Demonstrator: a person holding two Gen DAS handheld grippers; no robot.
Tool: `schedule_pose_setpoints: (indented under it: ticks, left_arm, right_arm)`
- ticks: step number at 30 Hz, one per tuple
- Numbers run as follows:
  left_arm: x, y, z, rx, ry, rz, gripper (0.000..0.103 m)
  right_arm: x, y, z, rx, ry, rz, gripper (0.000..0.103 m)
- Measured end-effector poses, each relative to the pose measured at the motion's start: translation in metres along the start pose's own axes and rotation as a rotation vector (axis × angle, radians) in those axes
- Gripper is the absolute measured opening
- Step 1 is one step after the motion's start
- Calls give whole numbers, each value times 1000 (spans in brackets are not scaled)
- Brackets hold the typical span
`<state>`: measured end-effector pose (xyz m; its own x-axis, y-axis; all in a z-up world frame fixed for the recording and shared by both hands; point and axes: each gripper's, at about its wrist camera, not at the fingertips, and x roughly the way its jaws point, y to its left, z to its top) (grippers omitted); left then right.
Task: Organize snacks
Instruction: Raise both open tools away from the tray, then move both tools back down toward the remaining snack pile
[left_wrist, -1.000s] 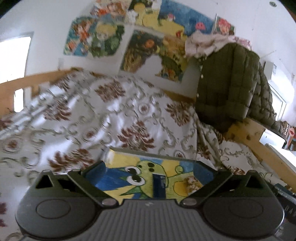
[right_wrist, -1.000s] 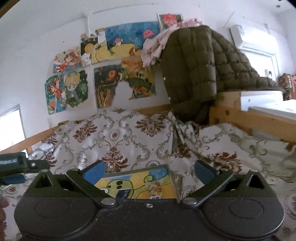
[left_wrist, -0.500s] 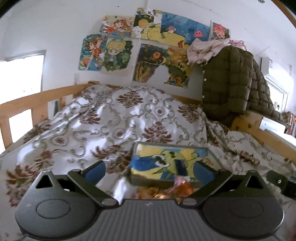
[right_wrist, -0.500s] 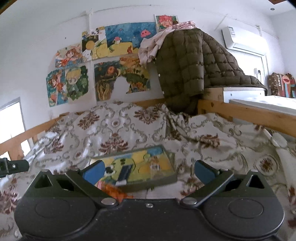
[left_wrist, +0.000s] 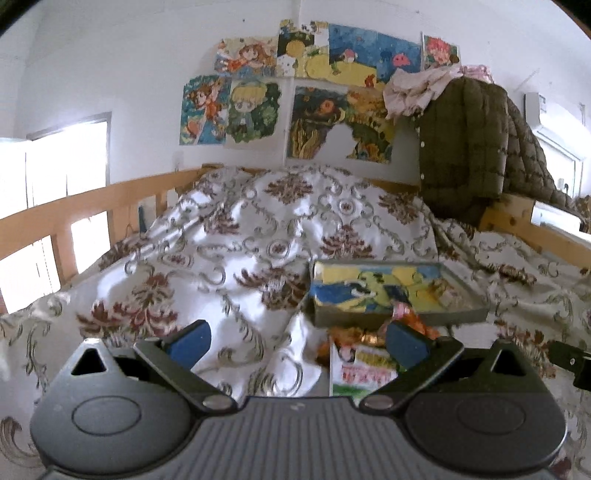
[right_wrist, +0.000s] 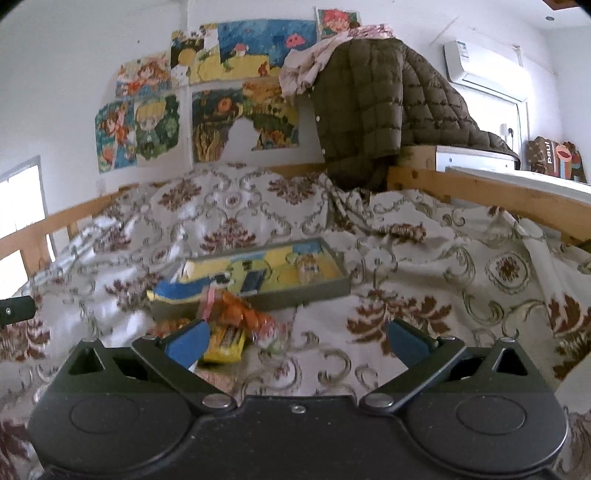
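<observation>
A patterned bedspread (right_wrist: 424, 258) carries the shallow painted tray (right_wrist: 295, 291), seemingly the sorting spot, with the snack packets (right_wrist: 236, 321) heaped just before its near edge, while the left gripper (left_wrist: 295, 339) and right gripper (right_wrist: 295, 339) hover spread and empty.

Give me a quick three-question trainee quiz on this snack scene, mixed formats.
1. True or false: the left gripper is clamped on a snack.
2. The orange snack packets lie: A) inside the tray B) on the bedspread by the tray's near edge C) on the jacket.
3. Fill in: the painted tray rests on the ___.

Key: 1 false, both the left and the right gripper are open and empty. 2 B. 3 bedspread.
</observation>
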<state>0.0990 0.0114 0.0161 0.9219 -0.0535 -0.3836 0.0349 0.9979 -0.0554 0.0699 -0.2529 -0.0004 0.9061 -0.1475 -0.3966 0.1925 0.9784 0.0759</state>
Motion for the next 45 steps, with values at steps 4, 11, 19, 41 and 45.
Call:
schedule_pose_setpoints:
  ticks: [4,11,19,41,45]
  left_arm:
    - [1,4,-17,12,41,0,103]
    - [6,4,-35,57,87,12,103]
    - [14,5,-39,71,116,29,103]
    - [41,10,-46,95,175,39,103]
    - [50,10,-41,103,168,39,103]
  right_arm:
    - [-1,8,-9,-39,29,-12,102]
    - [-3,16,-18,-79,64,-12,102]
    - [7,20,-28,-96,123,4,102]
    - [30,38,-34,-128,207,90,102]
    - [37,41,-31,-142,207,98,102]
